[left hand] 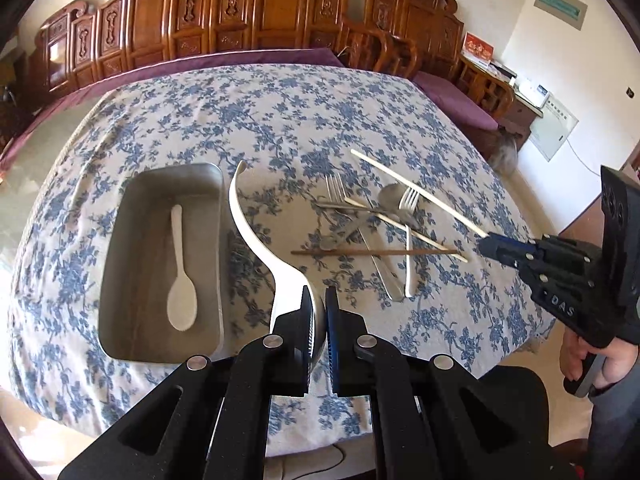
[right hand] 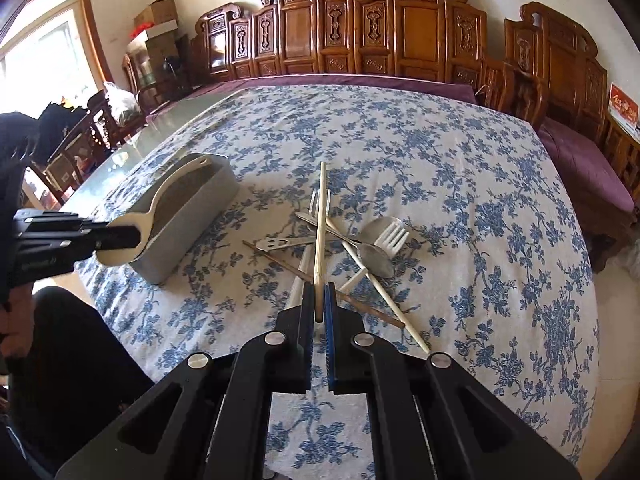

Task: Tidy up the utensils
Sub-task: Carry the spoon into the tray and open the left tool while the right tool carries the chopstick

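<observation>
the left gripper (left hand: 318, 300) is clamped on the bowl of a large white plastic ladle (left hand: 256, 240), whose long curved handle runs away toward the far side, alongside the right wall of the metal tray (left hand: 120, 240). the ladle looks light and stiff but smooth, so a pinch at the bowl rim could let it swing or slip; a hold nearer the neck, where bowl meets handle, would likely steady it better. a white plastic spoon (left hand: 182, 276) already lies inside the tray.

the right gripper (right hand: 319, 300) is closed on the near end of a pale wooden chopstick (right hand: 321, 224), which points away over the pile. the stick is thin, light and rigid, and held at one end it can pivot easily, so i judge it needs a firm, square pinch.

right of the tray, on the floral tablecloth (left hand: 280, 112), the heap waits: a metal spoon (right hand: 376, 258), a white plastic fork (right hand: 390, 236), a metal fork (left hand: 338, 196), a second pale chopstick (right hand: 380, 292) and a dark brown chopstick (left hand: 372, 253), crossed over one another. the metal pieces will be heavier and slick.

both grippers tilt steeply down toward the table, the left just right of the tray's near corner, the right at the near edge of the heap. a hand (left hand: 600, 364) grips the right tool's handle.
</observation>
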Motion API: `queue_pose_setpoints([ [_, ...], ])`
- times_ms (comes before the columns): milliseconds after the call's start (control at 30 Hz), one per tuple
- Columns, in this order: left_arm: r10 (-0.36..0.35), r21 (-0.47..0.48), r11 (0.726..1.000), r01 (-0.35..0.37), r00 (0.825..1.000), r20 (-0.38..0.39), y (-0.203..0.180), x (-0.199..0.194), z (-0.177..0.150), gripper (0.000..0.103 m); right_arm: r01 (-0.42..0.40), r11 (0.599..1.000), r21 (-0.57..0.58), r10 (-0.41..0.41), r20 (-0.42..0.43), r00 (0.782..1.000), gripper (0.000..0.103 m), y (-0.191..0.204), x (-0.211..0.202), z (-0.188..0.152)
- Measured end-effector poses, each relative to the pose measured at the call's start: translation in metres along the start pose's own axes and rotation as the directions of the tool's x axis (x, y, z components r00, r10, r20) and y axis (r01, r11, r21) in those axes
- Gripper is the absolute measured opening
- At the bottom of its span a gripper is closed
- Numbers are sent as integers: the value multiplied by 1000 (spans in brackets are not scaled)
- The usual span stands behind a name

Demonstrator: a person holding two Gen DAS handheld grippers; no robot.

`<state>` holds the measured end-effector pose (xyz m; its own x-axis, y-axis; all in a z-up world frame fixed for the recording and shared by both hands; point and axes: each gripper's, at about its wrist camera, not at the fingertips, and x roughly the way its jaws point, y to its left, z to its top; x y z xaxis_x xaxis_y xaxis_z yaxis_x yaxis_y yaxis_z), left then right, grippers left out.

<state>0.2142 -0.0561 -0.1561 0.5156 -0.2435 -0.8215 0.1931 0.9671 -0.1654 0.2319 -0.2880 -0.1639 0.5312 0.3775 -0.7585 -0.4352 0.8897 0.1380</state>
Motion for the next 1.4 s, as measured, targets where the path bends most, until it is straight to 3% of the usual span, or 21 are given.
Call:
queue_pose_setpoints([
  [333,-24,14,1000,24,1000,14,51,-6,9,5,0,1000,-9,0,-9,1000,6,27,12,6],
  [600,-48,-48,998,46,998,-47,98,16,1,5,-27,1000,12,27,-2,1000,6,53,23,16],
  [1033,-46,-98,994,38,996,-78,131,49,-8,5,-72,997,8,72,-24,997,6,94,44,29],
  [1400,-2,-96,995,0,1000,-23,144,37,-7,5,-87,996,4,87,-29,996,6,125,52,37],
])
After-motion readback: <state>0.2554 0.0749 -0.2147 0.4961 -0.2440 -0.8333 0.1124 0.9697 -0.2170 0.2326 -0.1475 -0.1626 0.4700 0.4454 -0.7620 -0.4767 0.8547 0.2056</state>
